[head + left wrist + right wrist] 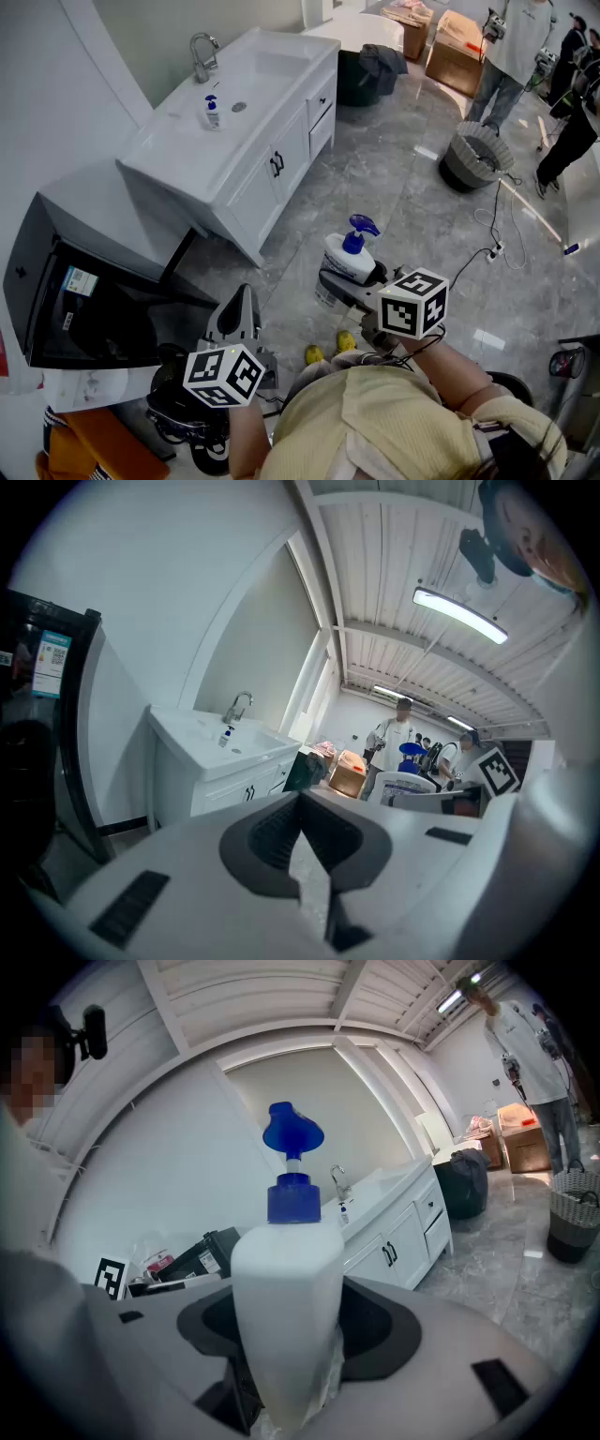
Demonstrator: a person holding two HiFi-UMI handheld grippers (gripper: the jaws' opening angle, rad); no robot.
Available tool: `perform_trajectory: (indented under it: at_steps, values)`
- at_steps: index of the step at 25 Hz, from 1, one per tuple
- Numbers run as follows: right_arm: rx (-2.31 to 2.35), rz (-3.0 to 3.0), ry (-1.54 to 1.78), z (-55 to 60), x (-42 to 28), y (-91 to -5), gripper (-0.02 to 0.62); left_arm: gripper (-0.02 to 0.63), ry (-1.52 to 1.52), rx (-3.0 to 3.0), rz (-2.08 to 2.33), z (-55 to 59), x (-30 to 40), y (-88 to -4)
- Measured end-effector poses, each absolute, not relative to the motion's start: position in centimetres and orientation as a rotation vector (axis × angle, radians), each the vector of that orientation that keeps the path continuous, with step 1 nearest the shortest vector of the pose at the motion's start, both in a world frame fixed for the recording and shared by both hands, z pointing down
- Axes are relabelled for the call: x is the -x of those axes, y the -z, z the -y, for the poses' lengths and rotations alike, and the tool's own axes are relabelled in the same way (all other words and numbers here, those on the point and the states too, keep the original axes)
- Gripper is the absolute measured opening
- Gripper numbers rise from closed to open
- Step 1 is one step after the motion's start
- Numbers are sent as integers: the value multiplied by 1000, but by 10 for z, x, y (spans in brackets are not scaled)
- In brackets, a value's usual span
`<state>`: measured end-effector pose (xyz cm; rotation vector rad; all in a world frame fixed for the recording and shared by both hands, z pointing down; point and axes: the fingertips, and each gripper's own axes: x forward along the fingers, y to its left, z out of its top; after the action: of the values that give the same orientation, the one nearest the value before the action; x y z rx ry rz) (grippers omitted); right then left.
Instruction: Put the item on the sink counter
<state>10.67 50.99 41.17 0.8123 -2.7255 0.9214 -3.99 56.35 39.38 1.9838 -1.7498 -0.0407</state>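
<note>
A white plastic pump bottle with a blue pump head (pixel 347 259) is clamped in the right gripper (pixel 339 283). Its fingers (pixel 394 1335) are spread wide and pressed against the lower body of the bottle (pixel 286 1307). The bottle is carried above the grey marble floor (pixel 412 178), well apart from the white sink worktop (pixel 178 155), on which a smaller white bottle with a blue cap (pixel 212 112) stands near the chrome tap (pixel 201 54).

The bottle is judged to be stiff enough to bear a firm squeeze, though its smooth walls are likely to be slippery. How full it is cannot be told, so its weight is uncertain; moderate weight is assumed. The broad lower body, where it is already gripped, is judged the best place to take hold. The pump head should be left alone, since it would give way under pressure.

The bottle is held roughly upright, with its long axis near vertical, the pump on top and the base downward. The spout seems to be turned toward the right of the head view, away from the sink. In this attitude it can be set down on its base.

The left gripper (pixel 240 319) is held low beside the body, its fingers (pixel 272 841) brought together with nothing between them.
</note>
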Motion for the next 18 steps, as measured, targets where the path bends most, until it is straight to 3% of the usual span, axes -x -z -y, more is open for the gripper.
perform_trajectory:
  at_steps: [18]
  values:
    - [-835, 2721, -971, -504, -114, -415, 279, 37, 48, -1970, 1742, -563, 33, -398]
